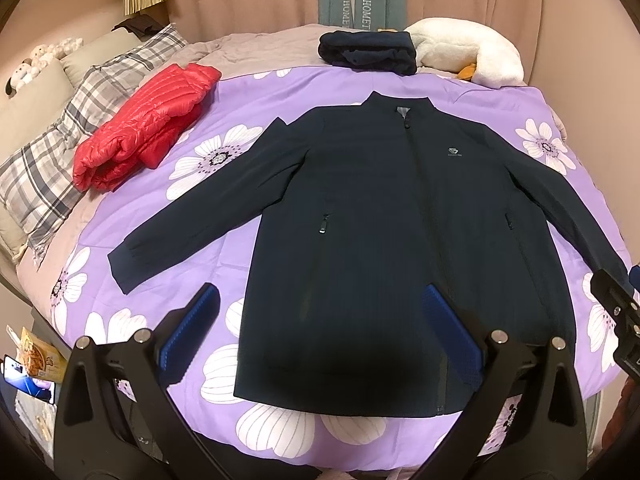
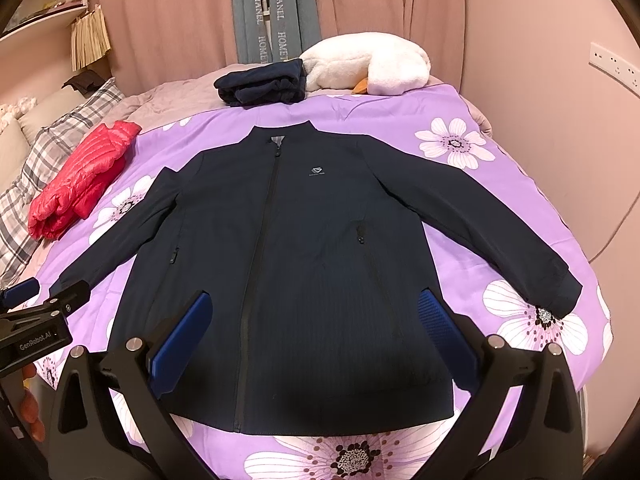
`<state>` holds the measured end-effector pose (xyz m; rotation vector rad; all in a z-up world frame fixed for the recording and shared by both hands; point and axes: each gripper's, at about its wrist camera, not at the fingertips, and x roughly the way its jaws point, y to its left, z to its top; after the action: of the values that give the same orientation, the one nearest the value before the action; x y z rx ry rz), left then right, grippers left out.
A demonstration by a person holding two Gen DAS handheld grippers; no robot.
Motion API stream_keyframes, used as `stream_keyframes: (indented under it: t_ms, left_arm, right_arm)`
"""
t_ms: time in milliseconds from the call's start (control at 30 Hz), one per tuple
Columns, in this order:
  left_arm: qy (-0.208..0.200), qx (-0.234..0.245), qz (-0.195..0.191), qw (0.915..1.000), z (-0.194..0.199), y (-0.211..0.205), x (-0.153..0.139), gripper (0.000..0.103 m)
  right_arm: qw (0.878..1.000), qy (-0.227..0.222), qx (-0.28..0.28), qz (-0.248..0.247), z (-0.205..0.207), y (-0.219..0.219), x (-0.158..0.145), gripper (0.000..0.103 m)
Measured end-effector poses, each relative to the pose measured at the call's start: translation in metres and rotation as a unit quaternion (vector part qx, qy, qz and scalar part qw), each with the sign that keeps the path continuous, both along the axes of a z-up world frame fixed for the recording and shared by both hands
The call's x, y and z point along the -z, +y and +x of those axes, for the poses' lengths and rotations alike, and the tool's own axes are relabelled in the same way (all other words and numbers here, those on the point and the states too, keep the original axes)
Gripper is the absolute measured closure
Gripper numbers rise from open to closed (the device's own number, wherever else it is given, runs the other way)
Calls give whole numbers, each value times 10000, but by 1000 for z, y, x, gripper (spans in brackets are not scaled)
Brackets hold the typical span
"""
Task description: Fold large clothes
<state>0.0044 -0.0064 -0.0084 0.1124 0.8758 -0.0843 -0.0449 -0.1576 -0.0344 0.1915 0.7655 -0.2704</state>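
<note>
At nine o'clock in your left wrist view the plaid pillows (image 1: 60,152) lie along the bed's edge, and just inside them, at about ten o'clock, sits the folded red puffer jacket (image 1: 146,128) on the purple flowered quilt (image 1: 224,92). In the middle of that quilt your dark navy jacket (image 1: 380,240) lies flat, front up and zipped, collar toward twelve o'clock, hem toward six, both sleeves angled out and down to either side. At twelve o'clock, beyond the collar, rests a folded dark garment (image 1: 368,52), touching a white plush toy (image 1: 468,52) at one o'clock.

Your left gripper (image 1: 324,336) hangs over the jacket's lower half with its blue pads spread wide, holding nothing; one pad is over bare quilt beside the hem, the other over the cloth. Your right gripper (image 2: 316,340) is likewise spread wide and empty above the hem area, both pads over the jacket. In the right wrist view the left tool shows at nine o'clock near the sleeve cuff; in the left view the right tool shows at three o'clock by the other sleeve.
</note>
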Motion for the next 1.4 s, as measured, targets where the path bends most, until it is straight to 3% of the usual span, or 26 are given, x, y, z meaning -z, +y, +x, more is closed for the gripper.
stream_keyframes:
  t_ms: [567, 767, 867, 967, 1000, 1033, 1133, 1200, 1267, 1333, 1400]
  left_arm:
    - [70, 0, -65, 10000, 4, 3, 7, 2]
    - [241, 58, -450, 9987, 13, 9, 16, 2]
    - [292, 272, -1074, 9934, 21, 19, 22, 2]
    - [217, 365, -2361, 9708, 30, 51, 35, 2]
    - [186, 229, -2858, 9578, 35, 70, 45, 2]
    - [173, -5, -3118, 9500, 40, 86, 54, 2]
    - [156, -947, -3148, 9443, 54, 134, 85, 2]
    - [152, -1547, -3279, 9318, 62, 172, 106, 2]
    - [126, -2129, -3586, 9088, 69, 216, 128, 2]
    - [74, -2584, -3738, 8907, 74, 250, 143, 2]
    - [41, -3051, -3935, 8672, 79, 283, 161, 2]
  right_arm:
    - [9999, 82, 45, 60, 3, -3, 8, 1]
    - [9999, 96, 68, 57, 4, -6, 13, 1]
    - [9996, -110, -19, 251, 4, -10, 17, 1]
    - [9965, -436, -225, 674, 6, -15, 25, 1]
    - [9946, -496, -312, 855, 8, -16, 31, 1]
    - [9931, -503, -411, 976, 12, -16, 35, 1]
    - [9808, -547, -1143, 1485, 26, -5, 50, 1]
    - [9714, -865, -1529, 1596, 27, 7, 51, 1]
    - [9647, -1095, -1864, 1504, 27, 23, 48, 1]
    - [9582, -1055, -2252, 1415, 32, 41, 45, 1]
    - [9559, -1018, -2380, 1384, 36, 49, 43, 1]
